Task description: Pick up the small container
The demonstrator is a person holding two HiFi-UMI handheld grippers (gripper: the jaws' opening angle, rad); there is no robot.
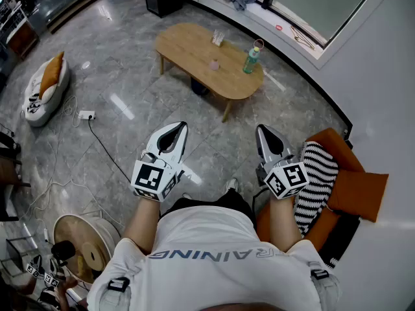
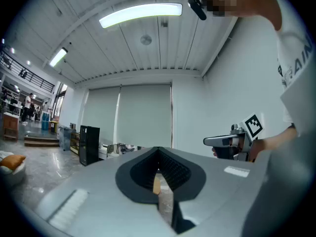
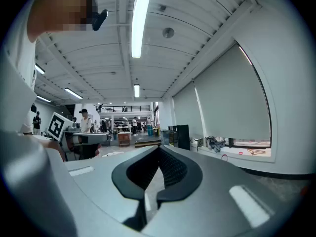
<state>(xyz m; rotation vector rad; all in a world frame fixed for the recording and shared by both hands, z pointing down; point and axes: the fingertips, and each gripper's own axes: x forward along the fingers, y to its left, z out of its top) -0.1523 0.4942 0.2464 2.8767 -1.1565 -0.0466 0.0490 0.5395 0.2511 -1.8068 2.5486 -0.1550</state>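
- The person's white T-shirt (image 1: pixel 214 251) is filling the bottom of the head view, with both forearms reaching forward from it.
- The left gripper (image 1: pixel 176 129) is hanging over the grey marble floor (image 1: pixel 130 76), its marker cube toward the person. In the left gripper view its jaws are pressing together at the tips with nothing pinched between them (image 2: pixel 159 152).
- The right gripper (image 1: pixel 263 131) is hovering level with it and a little apart. Its own view is showing the jaws closed tip to tip on nothing (image 3: pixel 159 149).
- A black-and-white striped cushion (image 1: pixel 318 173) is lying just beside the right forearm, leaning on an orange cushion (image 1: pixel 356 193).
- A round wooden cable spool (image 1: pixel 81 245) is sitting on the floor at lower left.
- A white power strip (image 1: pixel 86 115) is lying on the floor, its dark cord trailing toward the person.
- The small container (image 1: pixel 214 64), pinkish, is standing upright near the middle of the oval wooden table (image 1: pixel 188 47), well apart from both grippers.
- A teal bottle (image 1: pixel 251 59) is standing on the same table to the container's right, and a holder of sticks (image 1: pixel 218 39) is standing behind the container.
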